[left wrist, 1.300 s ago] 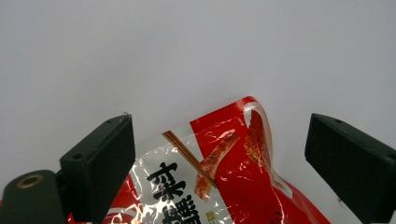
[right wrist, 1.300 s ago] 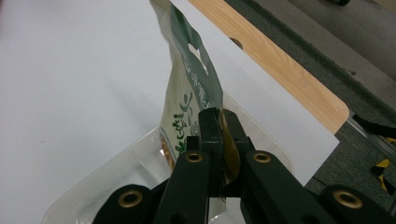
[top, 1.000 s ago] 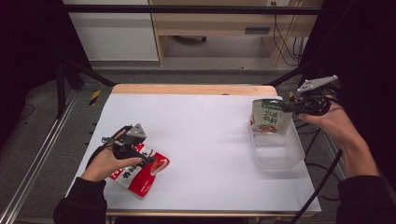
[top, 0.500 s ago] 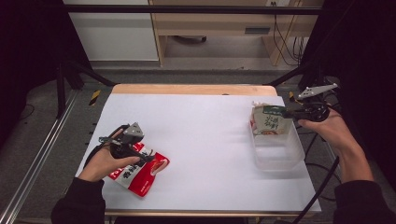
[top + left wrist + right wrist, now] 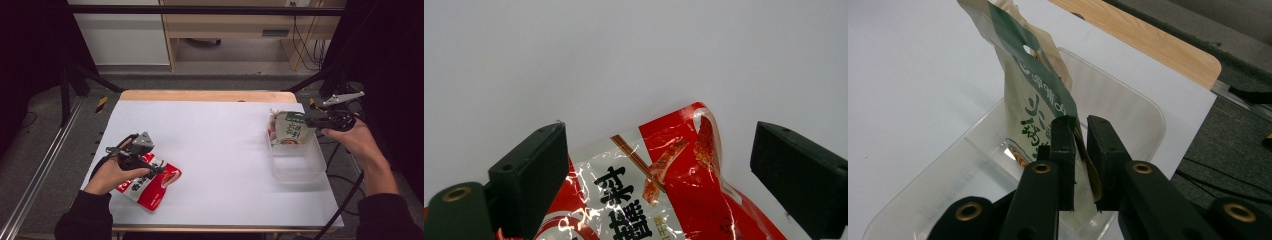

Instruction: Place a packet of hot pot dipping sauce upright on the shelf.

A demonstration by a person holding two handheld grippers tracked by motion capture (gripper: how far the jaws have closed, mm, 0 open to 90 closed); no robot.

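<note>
A red and white snack pouch point(image 5: 150, 187) lies flat near the table's front left. My left gripper point(image 5: 159, 169) stands open over it, one jaw on each side of the pouch's top end point(image 5: 674, 200), neither touching it. At the right, a cream and green pouch point(image 5: 290, 131) stands upright in the far end of a clear plastic container point(image 5: 300, 167). My right gripper point(image 5: 1082, 132) has the pouch's upper corner point(image 5: 1033, 100) between its jaws. The jaws have just been opening, and a narrow gap shows beside the pouch edge.
The table is covered in white paper point(image 5: 220, 150), with a wooden edge point(image 5: 205, 96) at the back. The container's point(image 5: 1148, 110) near half is free. Cables hang off the table's right side. Dark floor and metal frame rails surround the table.
My right hand has lowered the cream and green pouch into the clear container. The left hand and the red pouch have stayed put.
</note>
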